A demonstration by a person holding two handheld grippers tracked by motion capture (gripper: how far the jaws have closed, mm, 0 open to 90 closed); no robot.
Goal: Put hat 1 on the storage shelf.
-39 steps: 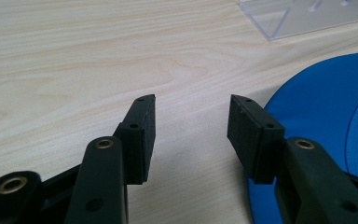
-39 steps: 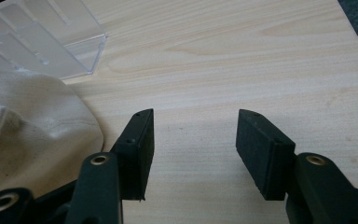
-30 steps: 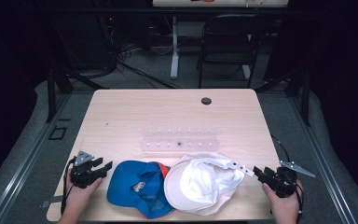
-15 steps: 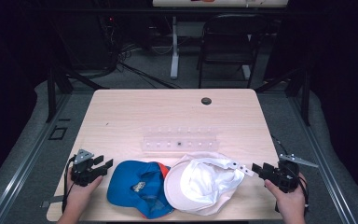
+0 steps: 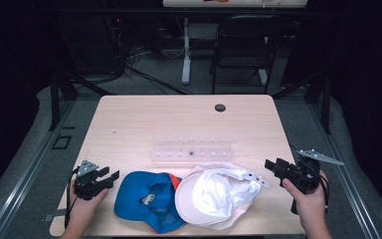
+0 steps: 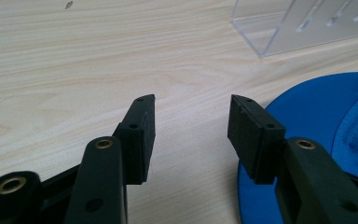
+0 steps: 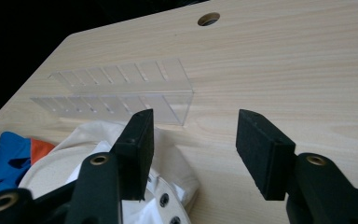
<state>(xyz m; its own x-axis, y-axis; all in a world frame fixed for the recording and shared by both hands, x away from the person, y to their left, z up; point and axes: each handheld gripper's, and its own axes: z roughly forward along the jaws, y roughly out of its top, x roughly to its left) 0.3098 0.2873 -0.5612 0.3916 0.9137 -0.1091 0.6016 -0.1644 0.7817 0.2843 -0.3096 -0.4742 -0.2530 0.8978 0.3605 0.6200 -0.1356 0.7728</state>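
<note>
We saw the white cap (image 5: 214, 195) lying crown-down just left of the right gripper (image 5: 273, 168), soft creased cloth with a snap strap (image 7: 168, 205) showing holes. Its brim overlapped the blue cap (image 5: 144, 196), smooth fabric with an orange patch, which lay just right of the left gripper (image 5: 110, 176). Both grippers' jaws stood wide apart and held nothing; the right's had just been closing slightly, with nothing between them. Beyond both caps stood a clear plastic rack (image 5: 191, 149), slotted and hard-edged. The pale wood-grain table (image 5: 179, 119) lay bare beyond the rack.
</note>
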